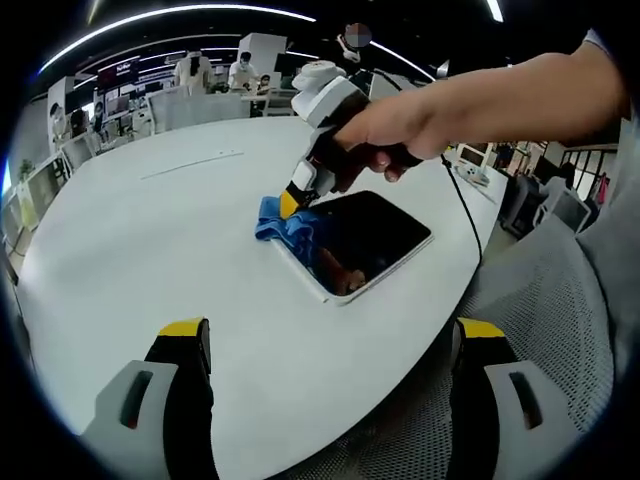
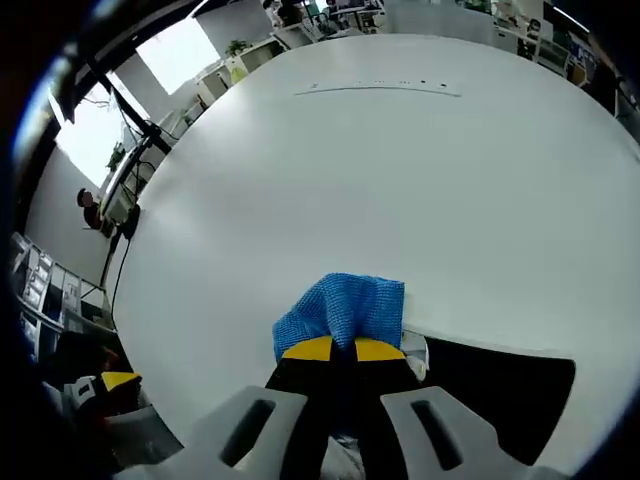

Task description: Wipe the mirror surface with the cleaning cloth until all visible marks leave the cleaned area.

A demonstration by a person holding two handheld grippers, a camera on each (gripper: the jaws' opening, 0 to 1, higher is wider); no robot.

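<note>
While my right tool [image 2: 344, 350] pinches the crumpled blue cleaning cloth [image 2: 345, 308], I press flat across the dark rectangular mirror [image 1: 375, 235]; left tool [image 1: 330, 345] spread.

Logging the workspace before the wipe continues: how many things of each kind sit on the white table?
Mirror: 1
Blue cleaning cloth: 1, pinched by the right gripper
Total: 2 on the white table

You have one mirror [image 1: 368, 238], one cloth [image 2: 342, 310] and one tabletop [image 1: 180, 230] before you, and two grippers: left [image 1: 330, 335], right [image 2: 343, 349].
</note>
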